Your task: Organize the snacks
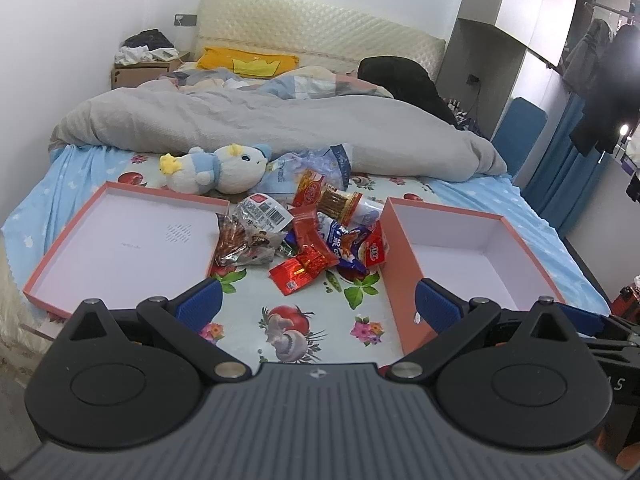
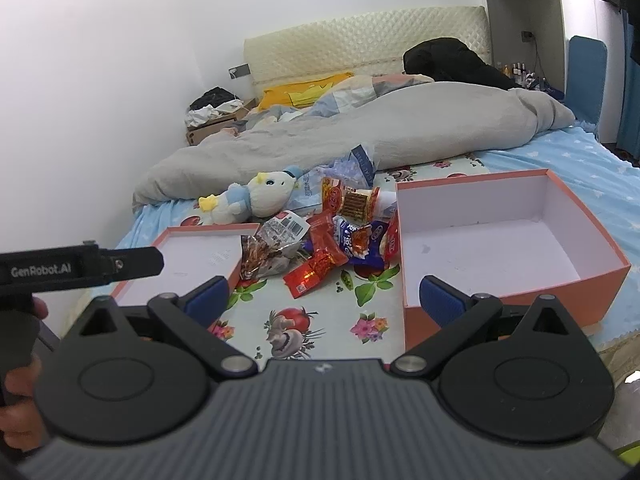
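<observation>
A heap of snack packets point(image 1: 304, 236) point(image 2: 324, 248), red, blue and clear, lies on the flowered sheet between two orange boxes. The shallow lid point(image 1: 120, 248) point(image 2: 188, 264) is on the left, the deeper box point(image 1: 472, 256) point(image 2: 504, 248) on the right; both show bare white insides. My left gripper point(image 1: 318, 304) hangs open above the sheet, short of the heap, with nothing between its blue pads point(image 1: 200, 304). My right gripper point(image 2: 326, 300) is open too, empty, its right pad point(image 2: 440, 300) in front of the deep box's near wall. The left tool's black body point(image 2: 80, 268) shows at the left edge.
A white and blue plush toy point(image 1: 216, 168) point(image 2: 256, 200) lies just behind the lid. A grey duvet point(image 1: 280, 128) is bunched across the bed behind the snacks. A crumpled clear bag point(image 1: 320, 164) sits by the toy. A cardboard box point(image 1: 140, 68) stands at the bedside.
</observation>
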The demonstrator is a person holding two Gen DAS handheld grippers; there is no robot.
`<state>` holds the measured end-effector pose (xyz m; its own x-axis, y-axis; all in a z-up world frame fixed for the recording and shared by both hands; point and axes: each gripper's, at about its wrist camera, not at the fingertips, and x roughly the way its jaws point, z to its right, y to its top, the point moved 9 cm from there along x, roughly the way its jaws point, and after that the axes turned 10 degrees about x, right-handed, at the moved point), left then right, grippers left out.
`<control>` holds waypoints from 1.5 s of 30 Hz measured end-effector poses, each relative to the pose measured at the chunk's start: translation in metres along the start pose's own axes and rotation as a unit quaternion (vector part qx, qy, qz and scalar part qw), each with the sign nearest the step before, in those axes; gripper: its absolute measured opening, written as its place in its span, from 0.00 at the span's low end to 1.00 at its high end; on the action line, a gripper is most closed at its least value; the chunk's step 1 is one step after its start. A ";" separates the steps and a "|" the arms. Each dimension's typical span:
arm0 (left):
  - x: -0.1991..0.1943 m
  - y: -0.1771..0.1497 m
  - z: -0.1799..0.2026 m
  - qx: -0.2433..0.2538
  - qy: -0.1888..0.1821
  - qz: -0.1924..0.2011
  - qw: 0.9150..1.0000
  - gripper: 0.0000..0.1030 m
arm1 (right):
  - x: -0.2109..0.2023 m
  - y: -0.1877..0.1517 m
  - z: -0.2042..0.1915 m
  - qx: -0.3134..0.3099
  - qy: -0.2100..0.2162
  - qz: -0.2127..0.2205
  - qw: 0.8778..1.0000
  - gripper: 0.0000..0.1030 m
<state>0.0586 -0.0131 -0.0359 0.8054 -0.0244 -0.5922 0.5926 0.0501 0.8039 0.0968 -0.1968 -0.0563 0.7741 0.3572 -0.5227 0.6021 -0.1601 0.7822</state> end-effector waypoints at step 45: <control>0.001 -0.013 -0.007 -0.001 0.012 0.003 1.000 1.00 | -0.003 -0.012 -0.015 -0.020 0.010 -0.003 1.000 1.00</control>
<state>0.0516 -0.0068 -0.0476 0.8085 0.0008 -0.5884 0.5876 0.0523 0.8075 0.0845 -0.1821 -0.0593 0.7660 0.3772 -0.5206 0.5980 -0.1206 0.7924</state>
